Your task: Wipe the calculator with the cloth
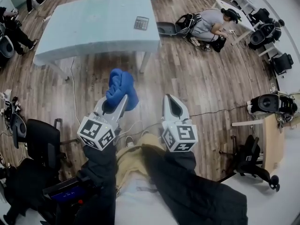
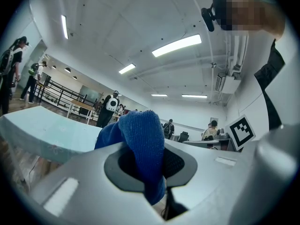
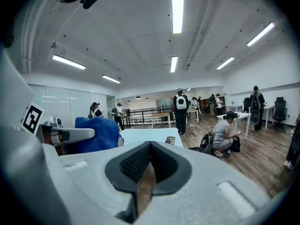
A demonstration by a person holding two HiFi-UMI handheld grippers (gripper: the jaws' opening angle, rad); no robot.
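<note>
Where the person's dark sleeves (image 1: 187,191) end, low in the head view, two grey hand-held grippers point forward side by side over the wooden plank floor (image 1: 201,83). Each carries a white cube of square markers at its rear.

The left gripper (image 1: 121,103) has its jaws pressed onto a bunched blue terry cloth (image 1: 122,87). In the left gripper view the fabric is pinched between the black pads and bulges out above and ahead of the tips, with a short tail hanging below.

The right gripper (image 1: 169,100) holds nothing. In the right gripper view its ribbed black pads meet at the tips, leaving only a thin wedge through which the floor shows. The two grippers sit near each other but apart, and the cloth touches only the left one.

Off to the left, a black office chair (image 1: 42,142) stands beside the person.

Well ahead of both grippers stands a pale blue rectangular table (image 1: 84,27) on white legs. A small dark grey calculator (image 1: 141,23) with rows of keys lies flat toward the table's right end, well apart from the cloth and from both grippers.

Just past that end, a person in a grey top (image 1: 208,25) crouches on the floor beside a black backpack (image 1: 185,21).
</note>
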